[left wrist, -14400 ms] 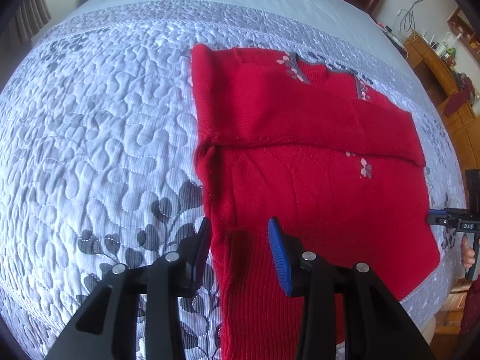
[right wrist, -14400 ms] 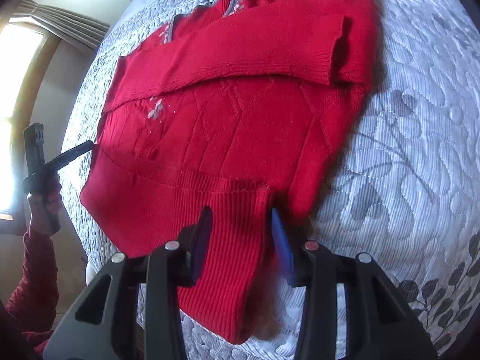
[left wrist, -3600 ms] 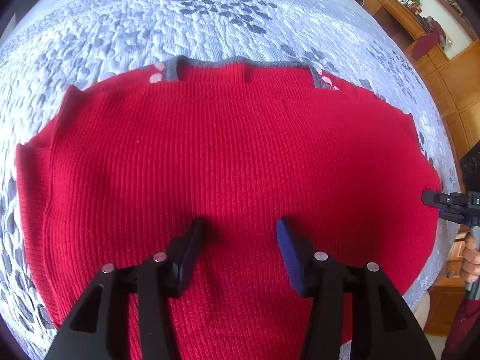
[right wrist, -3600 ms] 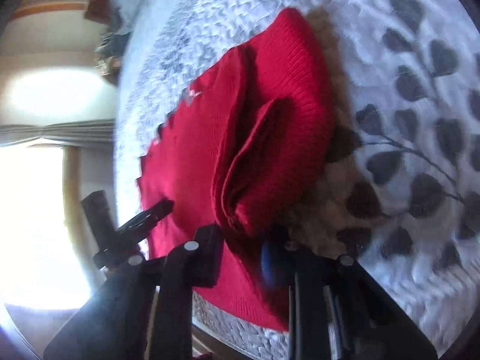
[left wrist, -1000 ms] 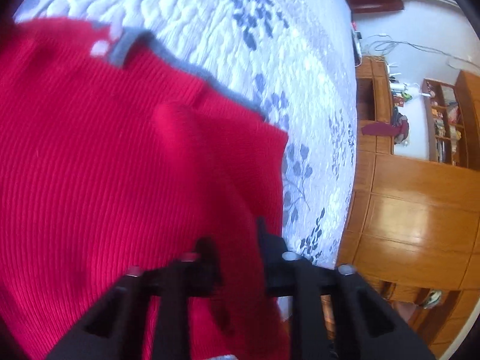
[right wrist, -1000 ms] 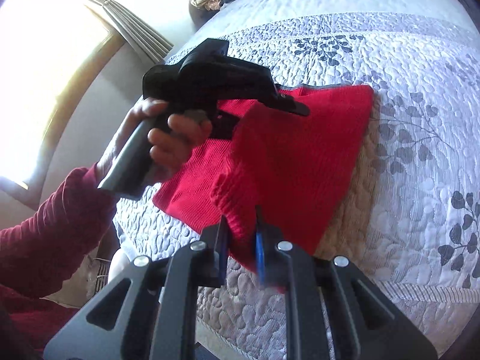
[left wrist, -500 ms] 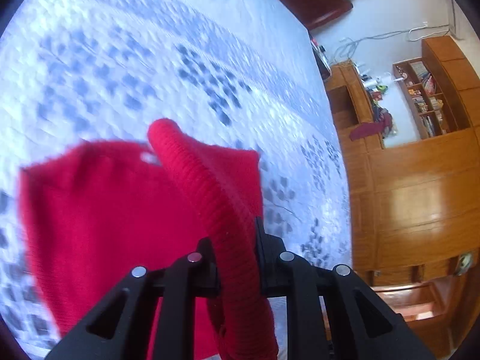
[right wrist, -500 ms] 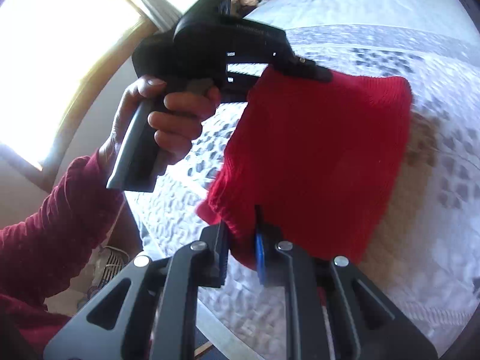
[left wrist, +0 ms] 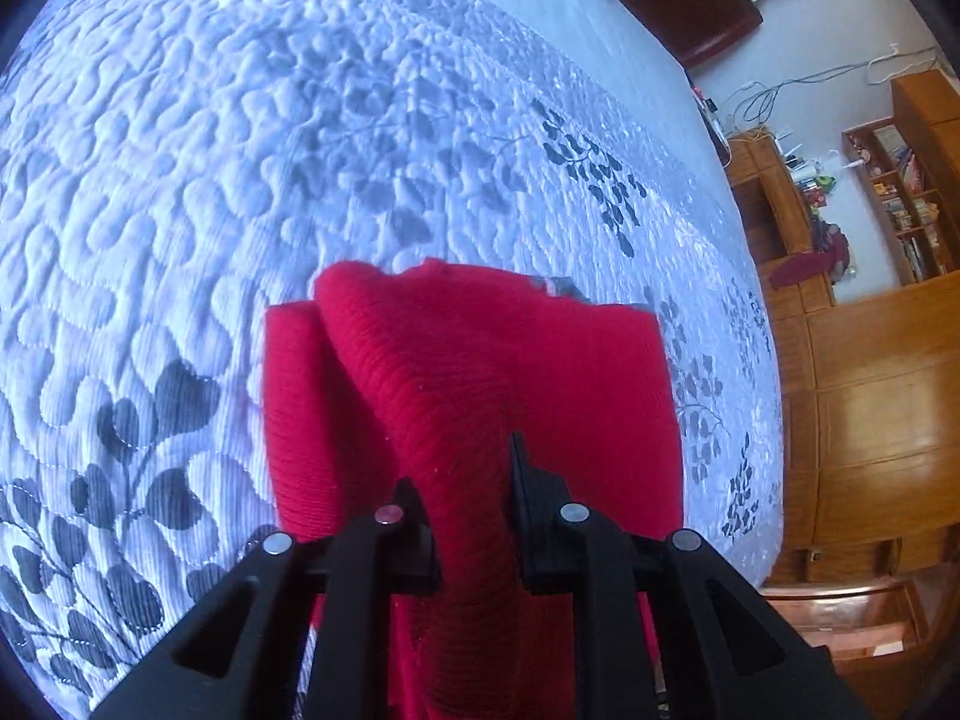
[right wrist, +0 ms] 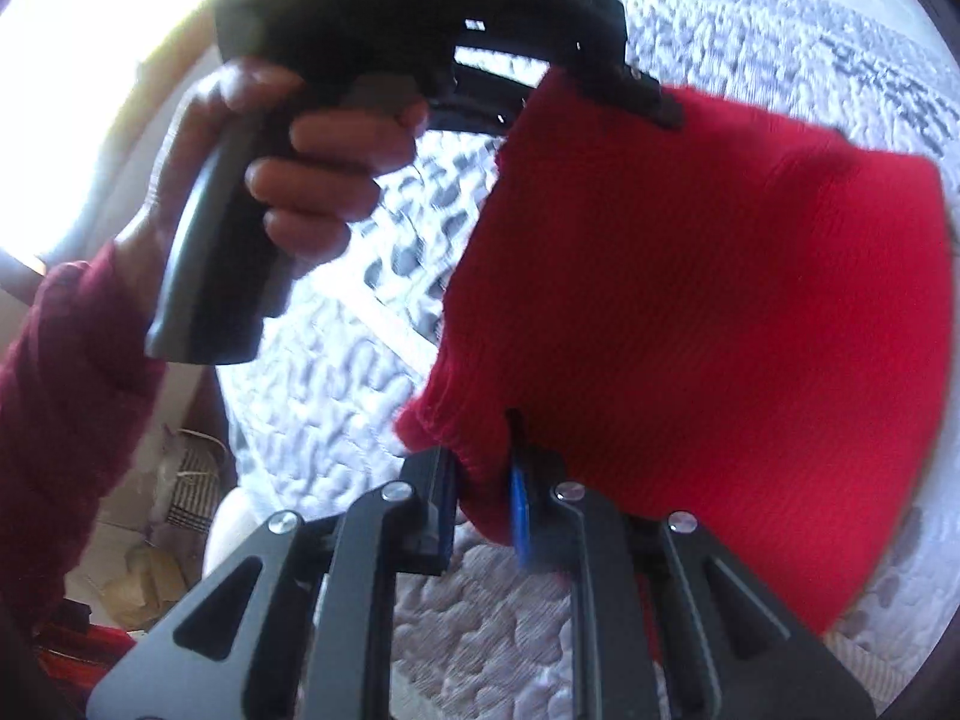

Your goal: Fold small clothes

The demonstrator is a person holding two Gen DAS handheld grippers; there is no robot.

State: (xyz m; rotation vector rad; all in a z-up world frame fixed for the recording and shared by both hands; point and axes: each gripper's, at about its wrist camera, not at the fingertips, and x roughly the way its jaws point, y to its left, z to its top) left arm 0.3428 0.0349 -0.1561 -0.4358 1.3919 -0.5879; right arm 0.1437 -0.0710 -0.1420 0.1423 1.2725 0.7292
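A folded red knit sweater (left wrist: 480, 372) hangs lifted above the quilted bedspread (left wrist: 240, 168). My left gripper (left wrist: 471, 480) is shut on a thick roll of its edge, and a grey collar trim (left wrist: 564, 287) peeks out at the far side. In the right wrist view the same red sweater (right wrist: 708, 312) spreads out in front. My right gripper (right wrist: 483, 468) is shut on its lower left corner. My left gripper (right wrist: 651, 102) pinches the sweater's top corner there, and a hand (right wrist: 300, 168) in a dark red sleeve holds its handle.
Wooden cabinets and shelves (left wrist: 870, 360) stand past the bed's right edge. A dark wooden headboard (left wrist: 678, 6) is at the far end. Beyond the bed's left edge lie a bright window (right wrist: 78, 72) and floor clutter (right wrist: 156, 540).
Both grippers have carried the sweater across the bed, keeping their hold. In the left wrist view the sweater now sits lower and more central. The left hand's gripper looms closer and higher in the right wrist view.
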